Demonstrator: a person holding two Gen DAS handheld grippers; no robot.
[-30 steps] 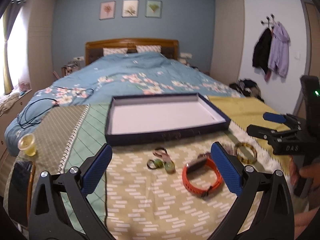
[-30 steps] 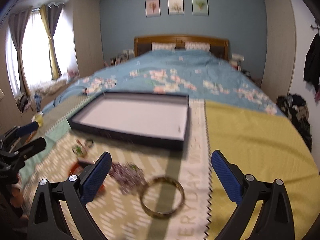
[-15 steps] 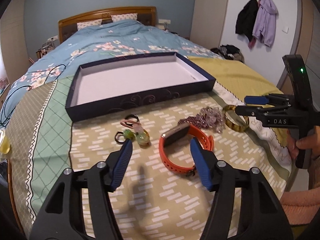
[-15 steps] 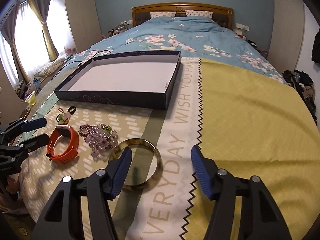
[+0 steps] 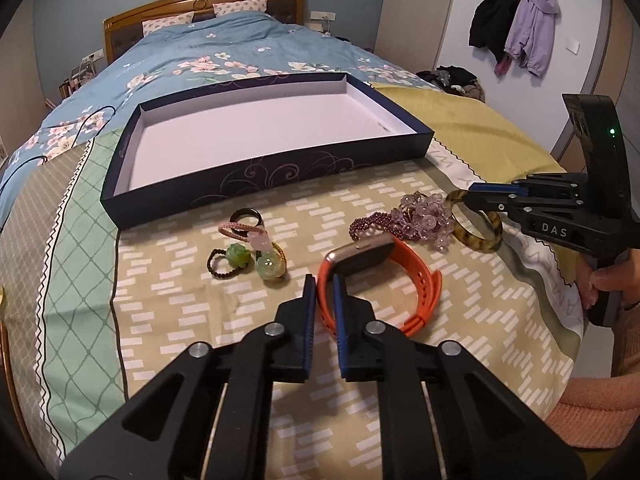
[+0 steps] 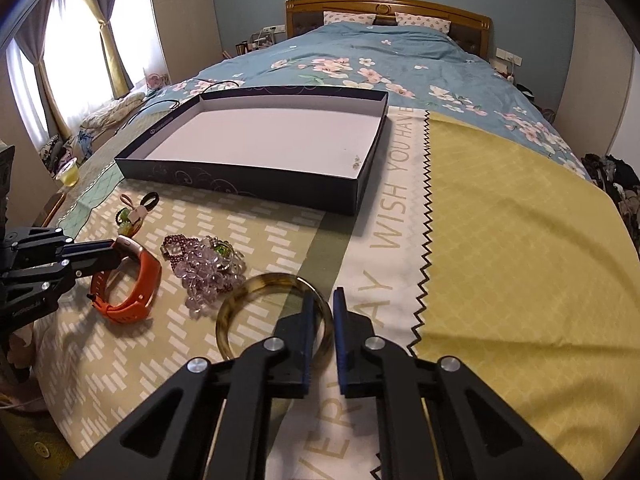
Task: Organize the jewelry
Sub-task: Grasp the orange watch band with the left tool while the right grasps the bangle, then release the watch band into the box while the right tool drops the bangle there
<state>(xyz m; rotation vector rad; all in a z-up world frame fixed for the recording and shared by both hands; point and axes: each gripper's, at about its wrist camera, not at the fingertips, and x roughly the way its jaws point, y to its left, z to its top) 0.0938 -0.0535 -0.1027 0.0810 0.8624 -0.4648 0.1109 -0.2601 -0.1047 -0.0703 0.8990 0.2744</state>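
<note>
My left gripper (image 5: 323,284) is shut on the strap of an orange smartwatch (image 5: 404,268) that lies on the patterned cloth; the watch also shows in the right wrist view (image 6: 136,280). My right gripper (image 6: 322,300) is shut on the rim of a tortoiseshell bangle (image 6: 240,304), also seen in the left wrist view (image 5: 476,236). A pile of purple bead bracelets (image 5: 416,216) lies between watch and bangle. Small rings and jade charms (image 5: 248,252) lie left of the watch. A dark blue tray (image 5: 320,164) with a white floor sits behind them, nothing in it.
Everything rests on a cloth-covered bed end (image 6: 500,220). A black cable (image 5: 48,152) lies on the blue duvet at far left. A yellow cup (image 6: 72,172) stands off the left edge. Coats (image 5: 516,20) hang on the right wall.
Both grippers moved down and forward and closed from wide open: the left onto the orange watch strap, the right onto the bangle rim.
</note>
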